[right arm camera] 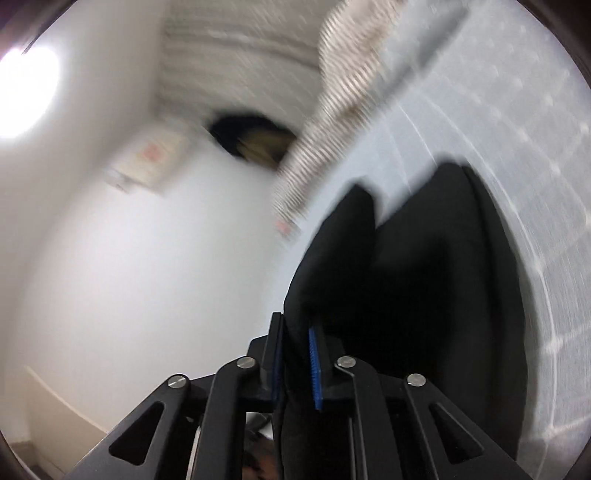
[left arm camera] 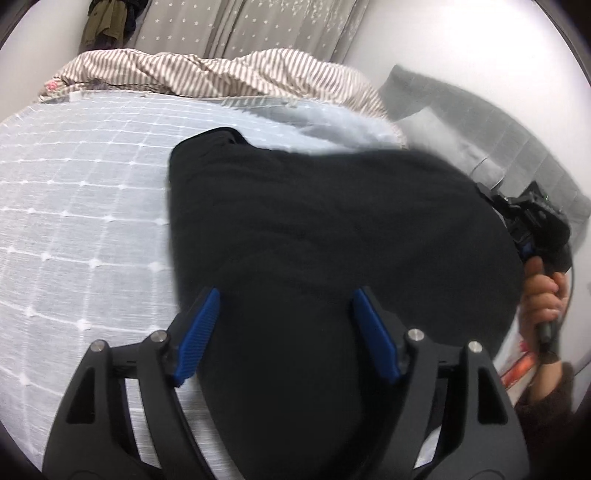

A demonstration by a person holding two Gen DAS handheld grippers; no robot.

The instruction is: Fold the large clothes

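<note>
Left hand-held gripper (left arm camera: 284, 332): jaws spread wide, blue pads (left arm camera: 201, 332) on either side of the black garment (left arm camera: 314, 229) but pinching nothing. It hangs over the near part of the cloth; whether the pads brush the fabric I cannot tell. Judged free, probably ready to press or take a fresh hold.

Right hand-held gripper (right arm camera: 297, 360): jaws nearly together, a fold of the black garment (right arm camera: 424, 277) running up between the pads (right arm camera: 314, 369). Clenched on the cloth's edge. In the left view this tool sits at the garment's right side, gripped by the person's hand (left arm camera: 543, 295). The right view is motion-blurred, so this side is likely mid-swing, carrying its edge over.

Garment: dark, thick, lying in a broad mound on the bed (left arm camera: 74, 221), toward the bed's right edge, its far corner reaching toward the middle. In the right view it stands in two raised flaps, lifted off the pale grid-patterned sheet, which suits a fold in progress with one side held up.

Farther off: a striped blanket (left arm camera: 221, 74) bunched along the bed's far edge, a grey pillow (left arm camera: 443, 122) at the far right corner, starred curtains (left arm camera: 277, 26) behind.
</note>
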